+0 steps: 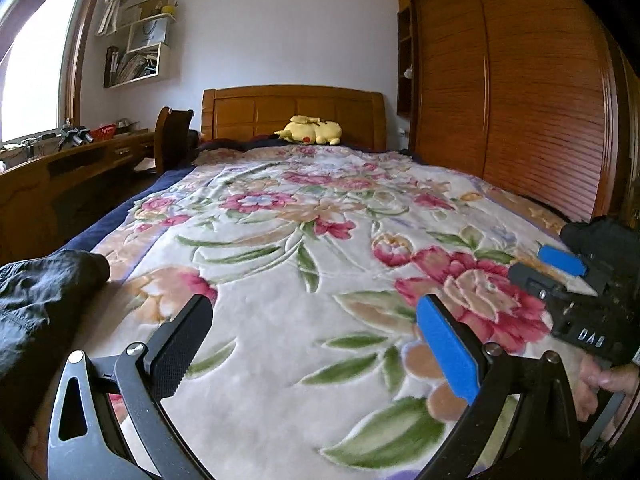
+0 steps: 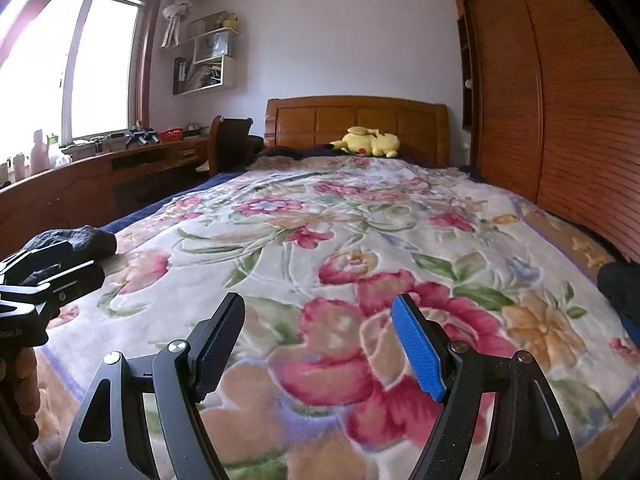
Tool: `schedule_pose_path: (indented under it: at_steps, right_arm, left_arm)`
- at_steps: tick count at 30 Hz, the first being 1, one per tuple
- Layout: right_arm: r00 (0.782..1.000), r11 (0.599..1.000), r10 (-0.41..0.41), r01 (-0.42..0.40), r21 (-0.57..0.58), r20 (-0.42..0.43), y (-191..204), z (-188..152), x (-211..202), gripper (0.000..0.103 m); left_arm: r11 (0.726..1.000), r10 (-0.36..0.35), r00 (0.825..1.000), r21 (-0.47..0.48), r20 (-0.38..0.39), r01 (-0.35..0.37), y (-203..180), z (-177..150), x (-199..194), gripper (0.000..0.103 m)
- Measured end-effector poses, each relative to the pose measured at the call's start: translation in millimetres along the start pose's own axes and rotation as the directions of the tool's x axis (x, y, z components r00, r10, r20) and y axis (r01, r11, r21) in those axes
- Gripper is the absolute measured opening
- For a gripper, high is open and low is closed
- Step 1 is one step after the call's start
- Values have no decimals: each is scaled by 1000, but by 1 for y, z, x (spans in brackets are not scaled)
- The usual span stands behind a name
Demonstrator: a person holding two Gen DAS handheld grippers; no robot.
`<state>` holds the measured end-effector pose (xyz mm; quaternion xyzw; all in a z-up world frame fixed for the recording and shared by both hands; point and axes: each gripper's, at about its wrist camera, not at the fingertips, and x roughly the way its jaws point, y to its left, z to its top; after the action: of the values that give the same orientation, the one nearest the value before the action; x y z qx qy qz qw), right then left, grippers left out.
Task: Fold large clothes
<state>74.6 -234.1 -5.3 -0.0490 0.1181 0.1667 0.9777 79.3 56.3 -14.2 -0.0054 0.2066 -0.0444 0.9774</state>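
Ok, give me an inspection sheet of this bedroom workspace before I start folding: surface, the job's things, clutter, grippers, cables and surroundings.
Surface: floral blanket spread across the bed, lightly rippled.
Job's things: dark garment bunched at the blanket's near left edge; another dark piece of fabric at the right edge, identity unclear.
Clutter: yellow plush toy lying by the headboard.
Grippers: left gripper open, nothing between the jaws; right gripper open, nothing between the jaws; both low over the blanket.
Cables: nothing seen.
Surroundings: wooden wardrobe on the right, desk with bottles and a red basket under the window, wall shelves.
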Motion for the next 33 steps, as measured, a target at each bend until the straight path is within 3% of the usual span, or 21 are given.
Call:
schedule_pose_path:
  at_steps: [33]
  right_arm:
    - [1000, 1000, -3, 3, 30, 6, 1, -6, 20, 78]
  left_arm:
    - [1000, 19, 1000, -1, -2, -19, -1, -2, -5, 102]
